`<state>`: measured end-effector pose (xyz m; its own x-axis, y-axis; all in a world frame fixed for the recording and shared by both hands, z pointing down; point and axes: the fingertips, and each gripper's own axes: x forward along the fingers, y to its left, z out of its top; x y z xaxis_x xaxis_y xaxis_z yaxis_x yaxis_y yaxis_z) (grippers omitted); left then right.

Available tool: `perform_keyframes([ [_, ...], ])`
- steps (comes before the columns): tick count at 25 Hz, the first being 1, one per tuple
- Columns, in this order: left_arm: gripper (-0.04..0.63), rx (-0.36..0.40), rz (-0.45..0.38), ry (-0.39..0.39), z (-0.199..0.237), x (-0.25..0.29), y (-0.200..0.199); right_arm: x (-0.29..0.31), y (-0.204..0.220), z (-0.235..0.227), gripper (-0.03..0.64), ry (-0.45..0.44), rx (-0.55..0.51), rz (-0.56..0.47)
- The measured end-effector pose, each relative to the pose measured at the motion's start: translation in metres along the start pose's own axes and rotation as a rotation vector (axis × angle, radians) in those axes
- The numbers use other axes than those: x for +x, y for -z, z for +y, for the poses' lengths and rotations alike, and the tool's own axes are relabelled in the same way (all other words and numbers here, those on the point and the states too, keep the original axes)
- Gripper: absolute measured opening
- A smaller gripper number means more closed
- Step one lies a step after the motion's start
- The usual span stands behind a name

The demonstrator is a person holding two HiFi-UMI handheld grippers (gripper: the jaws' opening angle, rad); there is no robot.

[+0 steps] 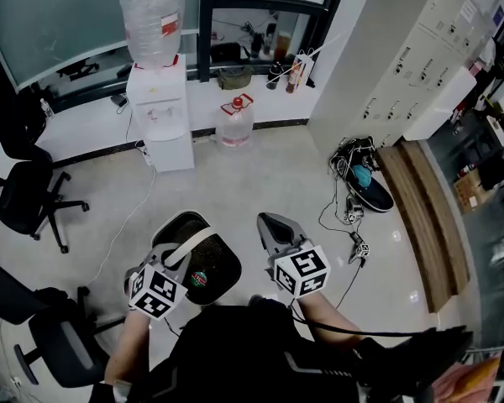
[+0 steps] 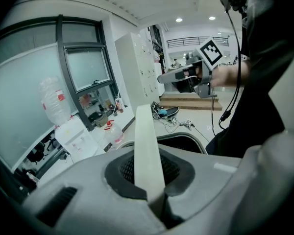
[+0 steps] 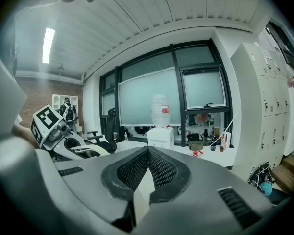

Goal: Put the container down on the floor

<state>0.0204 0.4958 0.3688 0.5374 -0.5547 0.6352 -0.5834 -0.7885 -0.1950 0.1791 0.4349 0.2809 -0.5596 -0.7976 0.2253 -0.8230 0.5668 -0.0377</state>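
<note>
item: black round plastic container (image 1: 208,269) with grey rim and cream strap handle (image 2: 146,141).
location: hanging beneath the left claw (image 2: 150,180), apparently clear of the pale tiled floor (image 1: 269,175).
left claw: clamped on the handle.
right claw (image 3: 146,173): jaws together, empty, just beside the container.
handling: probably light and stiff, and it may swing on its handle; best gripped at the handle's middle.
clearance: open floor ahead of both claws; black office chair (image 1: 25,200) well to their left, cable tangle (image 1: 353,221) to their right.

No print is legible; the red label (image 1: 170,30) on the water jug (image 1: 151,7) is too blurred.
</note>
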Motion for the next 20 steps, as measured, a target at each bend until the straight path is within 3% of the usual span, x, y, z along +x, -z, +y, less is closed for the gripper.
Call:
perform_keyframes([
  [6, 0.015, 0.019, 0.009, 0.017, 0.019, 0.000, 0.017, 0.018, 0.005, 0.014, -0.002, 0.017, 0.015, 0.016],
  [11, 0.015, -0.019, 0.018, 0.013, 0.045, 0.009, 0.025, 0.037, 0.006, 0.017, -0.002, -0.036, -0.009, 0.022],
  [20, 0.015, -0.073, 0.048, -0.011, 0.095, 0.051, 0.006, 0.100, -0.005, -0.036, -0.002, -0.082, -0.012, 0.028],
])
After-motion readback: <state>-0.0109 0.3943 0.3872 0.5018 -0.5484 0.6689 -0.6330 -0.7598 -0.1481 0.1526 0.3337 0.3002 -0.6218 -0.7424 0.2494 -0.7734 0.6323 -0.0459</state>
